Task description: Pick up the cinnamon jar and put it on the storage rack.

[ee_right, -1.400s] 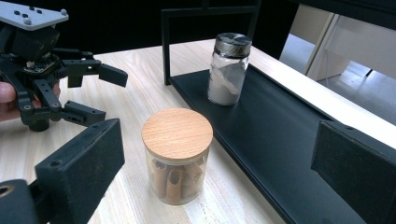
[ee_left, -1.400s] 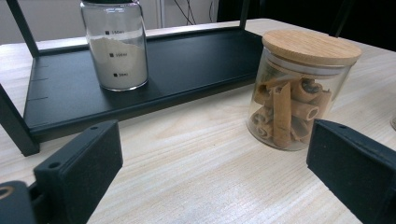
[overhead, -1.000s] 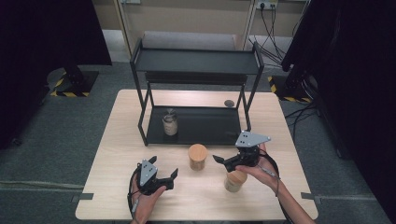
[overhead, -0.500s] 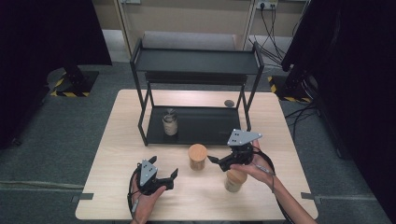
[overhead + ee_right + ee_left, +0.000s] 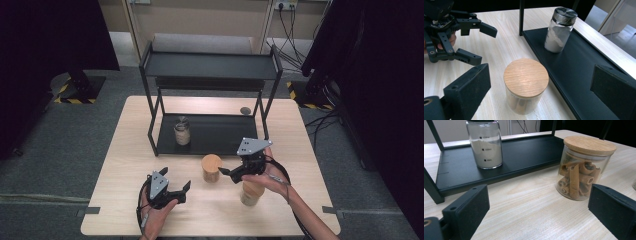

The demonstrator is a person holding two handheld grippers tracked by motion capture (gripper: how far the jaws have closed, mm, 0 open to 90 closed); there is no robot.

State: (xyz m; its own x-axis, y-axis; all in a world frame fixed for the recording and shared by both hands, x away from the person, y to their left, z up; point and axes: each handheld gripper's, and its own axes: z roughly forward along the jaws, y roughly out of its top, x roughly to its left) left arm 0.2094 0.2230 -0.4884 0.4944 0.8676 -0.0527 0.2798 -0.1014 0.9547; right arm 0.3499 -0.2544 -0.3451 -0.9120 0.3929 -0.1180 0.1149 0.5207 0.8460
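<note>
Jar (image 5: 526,85) with wooden lid | left gripper view: rolls inside | both jaws wide

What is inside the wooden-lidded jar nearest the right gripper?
Through the glass, the jar holds brown rolled sticks, standing and leaning together. From above, its wooden lid covers the contents. The right gripper hovers open beside it, not touching.

jar (image 5: 211,168) | glass, wooden lid on | upright | table, before shelf
</note>
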